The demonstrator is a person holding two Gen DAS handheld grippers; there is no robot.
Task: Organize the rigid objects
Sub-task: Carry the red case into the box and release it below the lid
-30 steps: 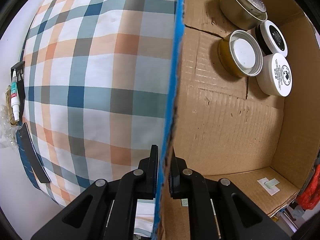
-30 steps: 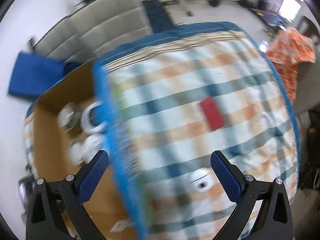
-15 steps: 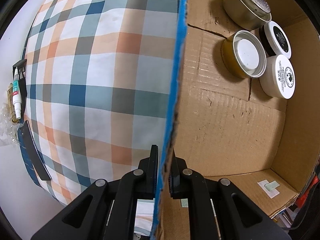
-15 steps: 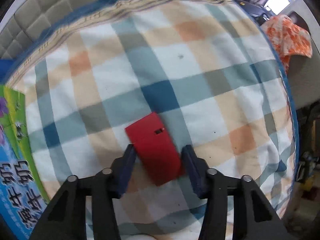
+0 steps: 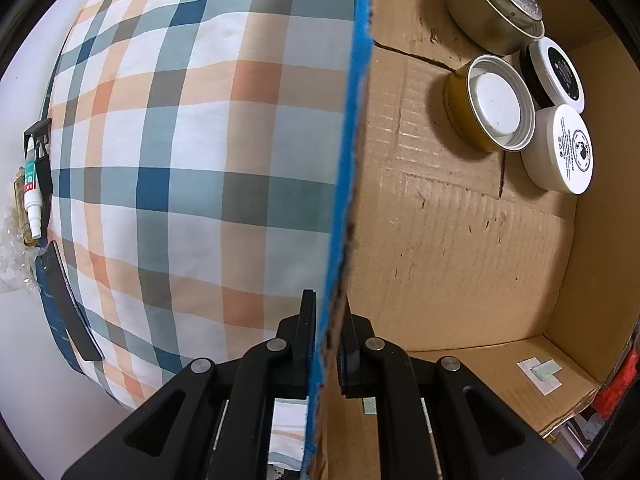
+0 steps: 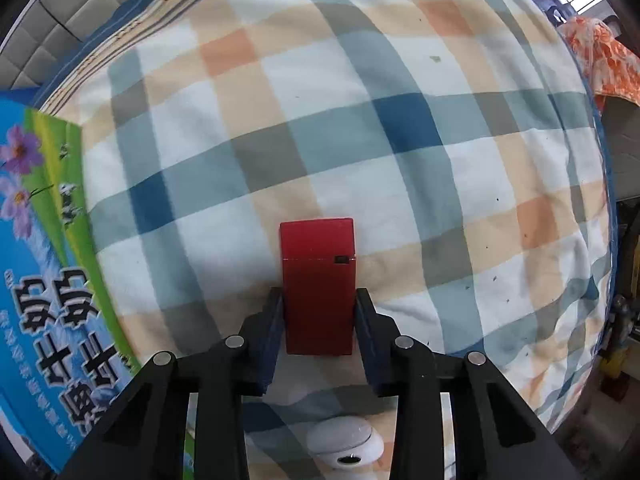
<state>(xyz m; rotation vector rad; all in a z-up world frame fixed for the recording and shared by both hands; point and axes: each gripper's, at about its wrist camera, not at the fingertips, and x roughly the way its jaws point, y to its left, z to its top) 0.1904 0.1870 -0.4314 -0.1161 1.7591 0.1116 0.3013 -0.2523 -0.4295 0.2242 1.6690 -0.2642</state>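
Observation:
My right gripper [image 6: 318, 308] is shut on a flat red box [image 6: 318, 280] that lies on the plaid bedspread [image 6: 320, 120]; the jaws press its two long sides. My left gripper [image 5: 327, 320] is shut on the blue-edged wall [image 5: 348, 160] of a cardboard box [image 5: 460, 260]. Inside the box at the far right sit a steel tin [image 5: 496, 12], a gold tin with a white lid [image 5: 488, 108], a black-topped jar [image 5: 556, 74] and a white jar [image 5: 560, 152].
The box's printed blue and green outer side [image 6: 44, 260] stands left of the red box. A white round object [image 6: 346, 442] lies under my right gripper. A small spray bottle [image 5: 31, 192] lies at the bed's left edge. Orange cloth [image 6: 608, 64] is far right.
My right gripper swung from above the box down over the bed, straddled the red box and closed on it; the box now sits straight between the jaws. My left gripper kept its hold.

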